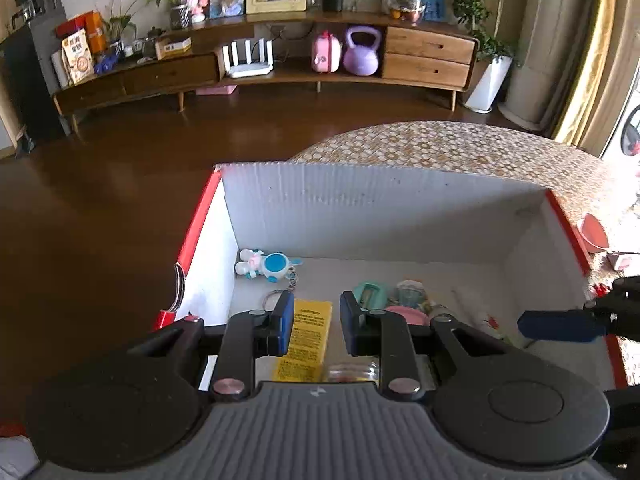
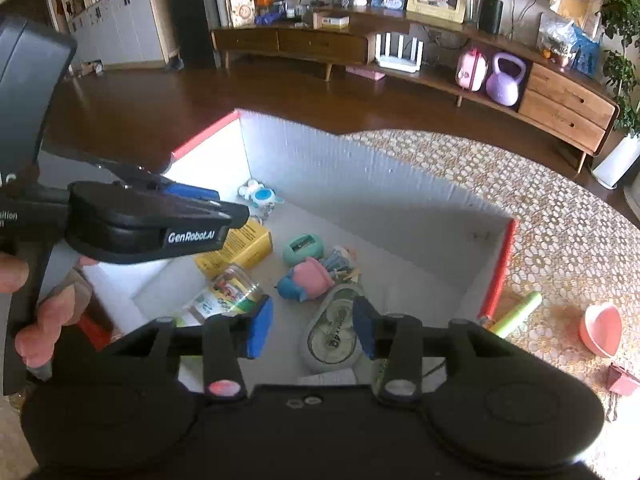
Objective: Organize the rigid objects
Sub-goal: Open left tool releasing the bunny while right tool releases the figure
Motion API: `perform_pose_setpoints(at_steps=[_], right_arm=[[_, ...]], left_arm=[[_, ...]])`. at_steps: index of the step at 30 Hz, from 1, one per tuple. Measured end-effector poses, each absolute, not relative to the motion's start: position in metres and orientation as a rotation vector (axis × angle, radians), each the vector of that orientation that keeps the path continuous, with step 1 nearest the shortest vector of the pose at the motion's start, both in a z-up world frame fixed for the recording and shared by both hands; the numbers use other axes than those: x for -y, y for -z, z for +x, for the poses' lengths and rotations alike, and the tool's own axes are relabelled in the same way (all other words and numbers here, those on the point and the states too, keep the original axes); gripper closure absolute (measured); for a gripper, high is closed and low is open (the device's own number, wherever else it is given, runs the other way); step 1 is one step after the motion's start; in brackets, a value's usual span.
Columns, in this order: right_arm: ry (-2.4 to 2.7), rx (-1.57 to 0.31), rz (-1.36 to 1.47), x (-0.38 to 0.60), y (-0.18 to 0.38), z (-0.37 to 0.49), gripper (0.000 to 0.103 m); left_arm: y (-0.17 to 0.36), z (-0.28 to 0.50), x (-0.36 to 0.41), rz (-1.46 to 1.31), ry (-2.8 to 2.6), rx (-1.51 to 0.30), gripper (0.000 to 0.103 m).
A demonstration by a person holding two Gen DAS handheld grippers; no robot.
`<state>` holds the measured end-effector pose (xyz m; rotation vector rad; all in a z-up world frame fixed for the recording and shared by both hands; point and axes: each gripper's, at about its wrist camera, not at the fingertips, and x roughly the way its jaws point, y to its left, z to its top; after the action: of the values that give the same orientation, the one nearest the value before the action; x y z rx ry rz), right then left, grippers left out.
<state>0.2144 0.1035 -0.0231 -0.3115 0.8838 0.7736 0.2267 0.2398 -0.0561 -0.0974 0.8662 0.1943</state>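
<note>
Sorting done: I judged most of the job finished; the white box [image 2: 498, 264] already held a rabbit keychain [image 2: 260, 196], a yellow carton [image 2: 240, 246], a glass jar [image 2: 228, 292], a teal case [image 2: 302, 248], a pink-and-blue toy [image 2: 306, 280] and a tape dispenser [image 2: 332, 332]
Box layout: the keychain lay in the far corner at 11 o'clock in the right wrist view, the carton and jar at 9 o'clock, and the toys and dispenser were bunched near the middle
Left to do: a green tube [image 2: 518, 314] lay on the mat just outside the box's red edge at 3 o'clock, with a pink heart bowl [image 2: 602, 334] farther out the same way and a small red piece [image 2: 622, 380] at 4 o'clock
Left gripper [image 1: 314, 320]: I saw its pads narrowly parted above the carton, pinching nothing
Right gripper [image 2: 313, 330]: its pads stood spread over the dispenser, and I saw nothing pressed between them
My call: I reckoned the three outside pieces were what remained, the tube being nearest
</note>
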Motion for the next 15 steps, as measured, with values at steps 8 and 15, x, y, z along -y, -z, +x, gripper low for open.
perform_pose_setpoints(at_steps=[8, 15], right_arm=[[-0.802, -0.835, -0.264, -0.082, -0.003, 0.196, 0.048], [-0.814, -0.797, -0.215, -0.055, -0.02, 0.176, 0.04]], left_arm=[[0.028, 0.204, -0.219, -0.078, -0.172, -0.829, 0.079], [0.006, 0.183, -0.2, -0.063, -0.158, -0.798, 0.078]])
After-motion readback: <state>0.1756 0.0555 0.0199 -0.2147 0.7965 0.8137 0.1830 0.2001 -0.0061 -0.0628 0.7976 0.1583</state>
